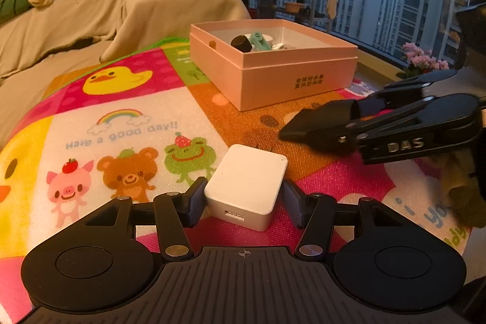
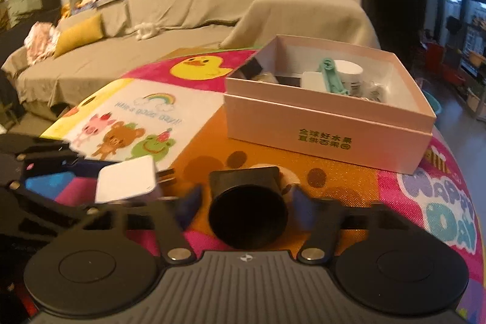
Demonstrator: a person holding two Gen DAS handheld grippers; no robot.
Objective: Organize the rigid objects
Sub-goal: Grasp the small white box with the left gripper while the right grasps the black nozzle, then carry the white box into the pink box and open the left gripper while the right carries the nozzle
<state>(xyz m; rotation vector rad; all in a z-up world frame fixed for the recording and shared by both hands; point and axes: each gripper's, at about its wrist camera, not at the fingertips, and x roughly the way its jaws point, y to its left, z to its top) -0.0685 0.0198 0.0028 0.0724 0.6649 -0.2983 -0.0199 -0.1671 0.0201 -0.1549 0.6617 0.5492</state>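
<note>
Left wrist view: the left gripper (image 1: 244,199) points forward and down at the cartoon play mat (image 1: 127,123), its body level across the bottom edge; its two pads (image 1: 196,201) sit against the sides of a white USB charger (image 1: 247,181), which rests on the mat with its port facing the camera; the left pad touches the charger, the right pad is at its corner, so the jaws are closed on it at a middling width. Beyond the charger stands the pink cardboard box (image 1: 273,81), open-topped, with a black cylinder (image 1: 241,43) and a teal clip (image 1: 259,40) inside. To the right of the charger, between it and the box, the right gripper (image 1: 291,132) reaches in sideways, tips aimed left, tilted slightly down.

Right wrist view: the right gripper (image 2: 247,202) points forward and down, blurred; a black cylindrical cap (image 2: 247,213) lies on the mat between its fingers (image 2: 189,207); narrow gaps show on both sides, so whether the pads press it I cannot tell for sure, though the jaws stand narrow around it. The box (image 2: 328,129) lies just beyond the cap; the white charger (image 2: 126,179) sits left of the cap, prongs toward it, with the left gripper (image 2: 45,169) at its far side.
</note>
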